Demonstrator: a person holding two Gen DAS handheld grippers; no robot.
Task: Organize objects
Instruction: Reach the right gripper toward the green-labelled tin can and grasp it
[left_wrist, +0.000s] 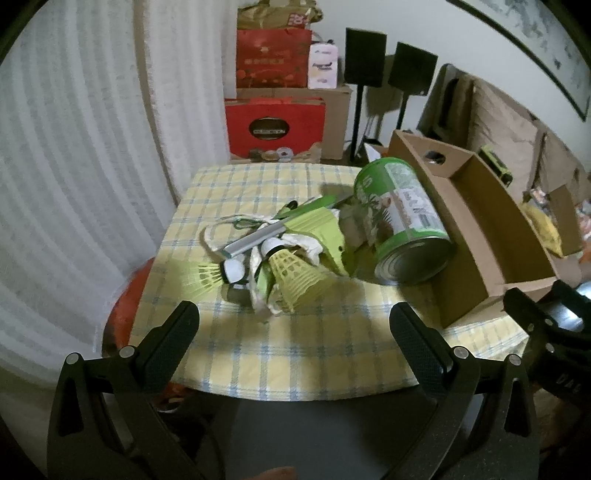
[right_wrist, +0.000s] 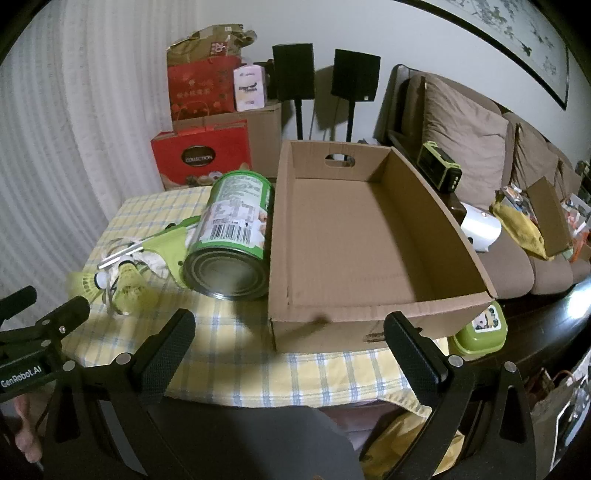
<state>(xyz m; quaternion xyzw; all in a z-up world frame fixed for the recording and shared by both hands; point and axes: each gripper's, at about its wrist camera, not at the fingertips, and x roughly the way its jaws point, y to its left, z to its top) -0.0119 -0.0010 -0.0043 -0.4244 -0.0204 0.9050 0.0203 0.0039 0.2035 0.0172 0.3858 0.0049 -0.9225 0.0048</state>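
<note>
A pile of yellow-green shuttlecocks (left_wrist: 291, 273), a silver bar (left_wrist: 255, 238), white cord and green plastic pieces lies on the checked tablecloth (left_wrist: 295, 354). A large green tin can (left_wrist: 402, 221) lies on its side between the pile and an open, empty cardboard box (left_wrist: 476, 236). My left gripper (left_wrist: 293, 326) is open and empty, just in front of the pile. My right gripper (right_wrist: 288, 338) is open and empty before the box's (right_wrist: 362, 236) near wall. The can (right_wrist: 232, 240) and shuttlecocks (right_wrist: 125, 284) lie to its left.
Red gift boxes (left_wrist: 275, 125) and cartons are stacked behind the table beside two black speakers (right_wrist: 325, 74). A sofa (right_wrist: 480, 147) with cushions stands at the right. A green lidded container (right_wrist: 480, 328) sits by the box's right corner. A curtain (left_wrist: 74, 166) hangs at left.
</note>
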